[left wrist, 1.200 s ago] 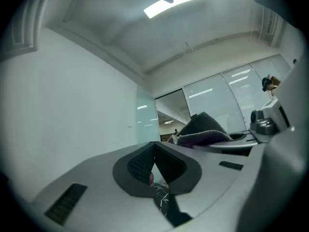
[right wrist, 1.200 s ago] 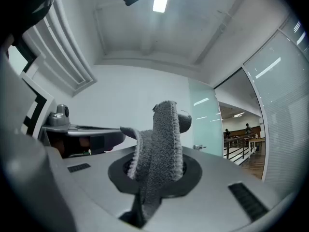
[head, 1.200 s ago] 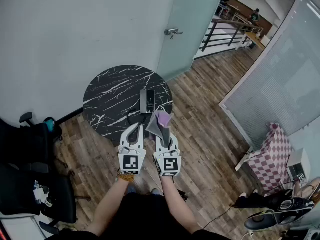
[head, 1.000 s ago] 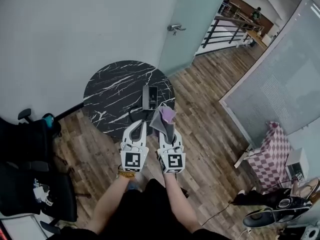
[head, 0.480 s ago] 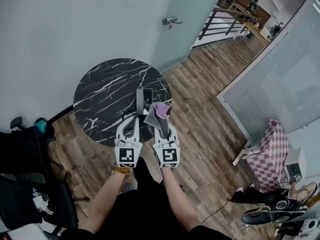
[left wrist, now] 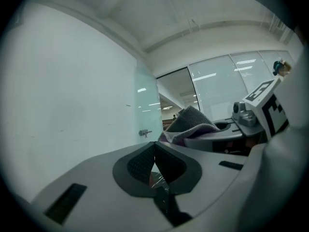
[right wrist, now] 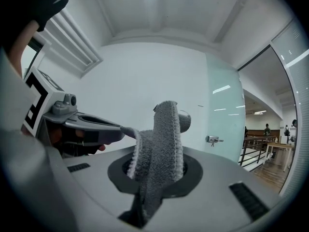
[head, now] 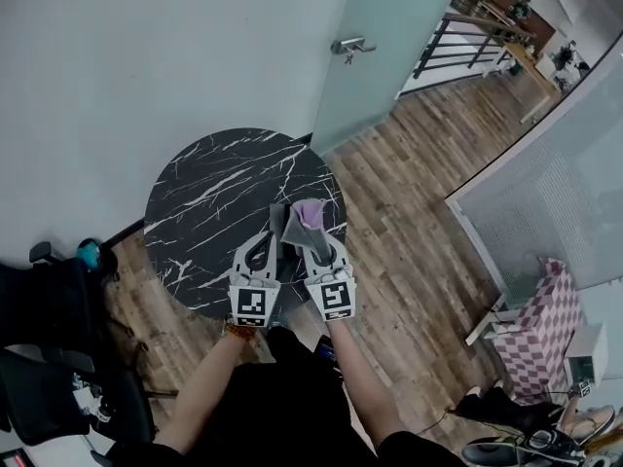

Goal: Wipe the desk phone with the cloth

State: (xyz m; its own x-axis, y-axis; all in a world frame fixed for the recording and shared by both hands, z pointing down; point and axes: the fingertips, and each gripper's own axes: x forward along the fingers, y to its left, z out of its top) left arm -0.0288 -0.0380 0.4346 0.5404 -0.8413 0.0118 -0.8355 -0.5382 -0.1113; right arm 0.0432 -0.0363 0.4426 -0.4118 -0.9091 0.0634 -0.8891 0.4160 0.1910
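Clearly, the cloth (right wrist: 161, 134) is pinched between the right tongs (right wrist: 155, 175).

I see the cloth (right wrist: 159, 144) pinched between the fingers of my right gripper (head: 313, 249), which are closed on it. It is grey terry with a pale stitched edge, folded and bunched, and it stands up from the fingers in a loose peak. In the head view its upper side looks pinkish-purple. The desk phone (head: 275, 216) is a small dark grey slab lying on the round black marbled table (head: 209, 193), toward its near right edge. It sits just beside the cloth and is partly hidden by it. I cannot tell whether they touch.
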